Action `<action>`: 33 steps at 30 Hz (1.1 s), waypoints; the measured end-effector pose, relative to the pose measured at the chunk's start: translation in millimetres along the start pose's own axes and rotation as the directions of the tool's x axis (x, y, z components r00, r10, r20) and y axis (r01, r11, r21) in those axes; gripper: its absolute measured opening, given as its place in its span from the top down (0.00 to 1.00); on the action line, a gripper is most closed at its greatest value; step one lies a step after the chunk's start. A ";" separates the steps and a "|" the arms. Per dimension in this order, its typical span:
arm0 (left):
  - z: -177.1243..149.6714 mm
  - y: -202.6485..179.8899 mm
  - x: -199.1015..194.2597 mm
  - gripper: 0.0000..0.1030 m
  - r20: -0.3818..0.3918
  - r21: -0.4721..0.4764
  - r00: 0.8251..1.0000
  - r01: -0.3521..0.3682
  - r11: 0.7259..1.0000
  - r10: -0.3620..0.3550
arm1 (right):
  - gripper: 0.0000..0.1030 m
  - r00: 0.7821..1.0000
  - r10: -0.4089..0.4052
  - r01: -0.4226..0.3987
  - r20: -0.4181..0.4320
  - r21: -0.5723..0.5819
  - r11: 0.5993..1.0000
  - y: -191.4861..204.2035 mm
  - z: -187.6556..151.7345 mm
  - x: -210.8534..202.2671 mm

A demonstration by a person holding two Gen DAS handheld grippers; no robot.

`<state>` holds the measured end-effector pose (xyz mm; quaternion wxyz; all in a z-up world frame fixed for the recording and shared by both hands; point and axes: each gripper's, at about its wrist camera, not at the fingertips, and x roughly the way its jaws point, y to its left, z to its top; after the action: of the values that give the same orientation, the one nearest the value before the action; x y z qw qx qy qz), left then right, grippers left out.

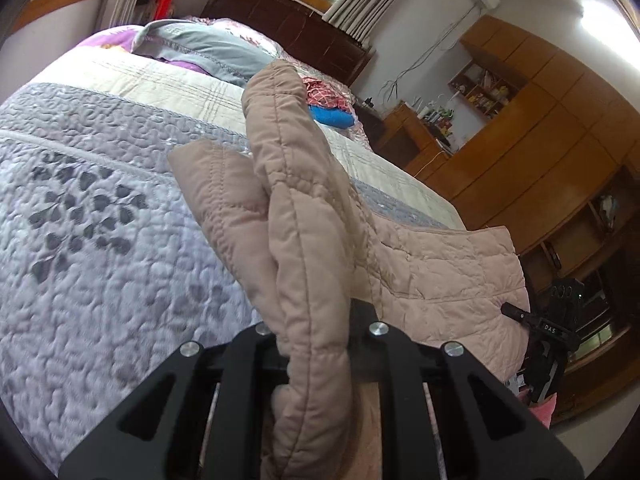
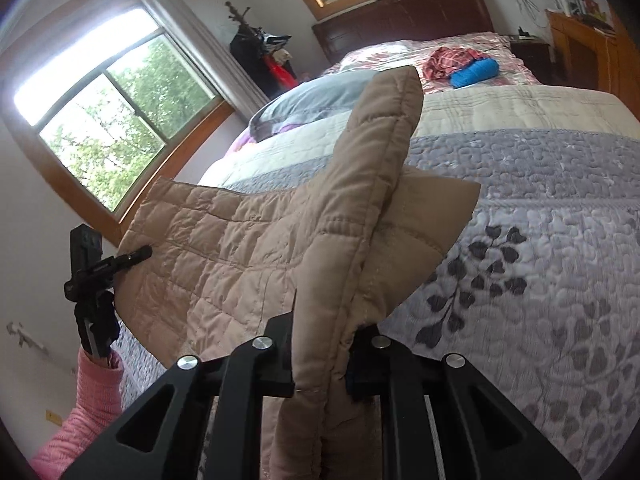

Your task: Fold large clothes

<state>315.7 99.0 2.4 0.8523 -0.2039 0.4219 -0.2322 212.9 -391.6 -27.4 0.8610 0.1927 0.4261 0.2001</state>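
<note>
- Beige quilted jacket point(image 1: 304, 240) is pinched at 2 edges, lifted above the grey quilted bedspread point(image 1: 92, 240), with the panel between the grips hanging in the air.
- My left gripper point(image 1: 320, 344) has its jaws clamped together on a thick padded fold; cloth spills both above and below the pads, so the bite looks deep enough.
- My right gripper point(image 2: 320, 360) is likewise closed tight on a padded hem, with the jacket point(image 2: 240, 248) spreading away toward the other tool.
- In the right wrist view I see the left tool at the far edge, held by a hand in a pink sleeve point(image 2: 96, 392); that tells me the 2 grips sit at opposite sides of the garment.
- To do this step well, I judge I should keep both hands level and equally high, so the panel hangs straight, not twisted.
- I would hold light tension between the 2 grips; slack invites a crooked crease.
- Laying down, I would aim for bare bedspread, well apart from the grey pillow point(image 1: 208, 48) and the blue bundle point(image 2: 476, 72).
- Risk: bulky padding may slip from the pads if I swing fast.
</note>
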 end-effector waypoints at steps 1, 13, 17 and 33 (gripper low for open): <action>-7.3 2.6 -9.2 0.88 0.003 0.002 1.000 -0.002 1.000 0.002 | 0.85 1.000 0.006 -0.006 -0.005 -0.004 1.000 2.8 -5.7 -1.3; -71.0 92.3 10.0 0.82 -0.107 -0.067 0.989 -0.108 0.992 0.100 | 0.83 0.991 0.024 -0.013 -0.132 0.085 0.996 -23.0 -73.1 53.5; -85.7 111.5 25.5 0.74 -0.114 -0.075 0.990 -0.092 0.993 0.083 | 0.80 0.987 0.066 -0.043 -0.148 0.154 0.987 -48.0 -87.6 69.7; -92.7 92.5 -23.6 0.59 -0.055 -0.104 0.971 -0.236 0.966 0.231 | 0.57 0.974 -0.193 0.197 -0.121 0.018 0.980 -16.6 -94.3 39.8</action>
<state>248.2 173.2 -85.2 0.8521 -0.1946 0.4731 -0.1110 161.5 -370.2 -115.0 0.8466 0.1503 0.4964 0.1194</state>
